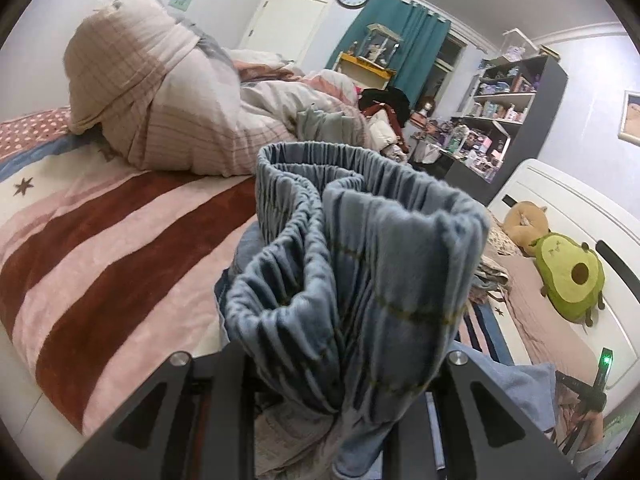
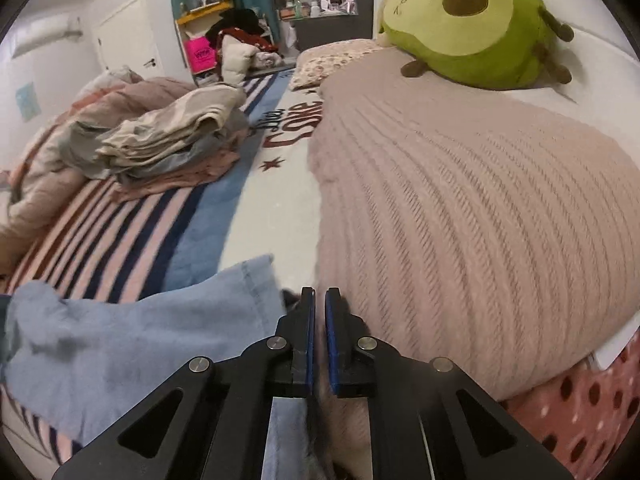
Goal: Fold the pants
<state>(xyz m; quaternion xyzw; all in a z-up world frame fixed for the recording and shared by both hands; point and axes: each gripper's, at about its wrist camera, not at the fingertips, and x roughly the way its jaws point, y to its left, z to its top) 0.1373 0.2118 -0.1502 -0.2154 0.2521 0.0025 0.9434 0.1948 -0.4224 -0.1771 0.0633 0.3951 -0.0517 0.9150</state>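
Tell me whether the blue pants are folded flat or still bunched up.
Bunched up. The blue pants rise in gathered pleats from the left gripper, with the elastic waistband curling open, not laid flat.

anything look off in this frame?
Yes. The right gripper is shut with nothing visible between its pads; the pant leg lies just left of it, so it seems to have missed. The left gripper holds the bunched waistband.

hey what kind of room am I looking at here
Most likely a lived-in bedroom: a bed with a striped blanket, a bunched-up duvet on it, an avocado plush toy by the white headboard, and cluttered shelves beyond.
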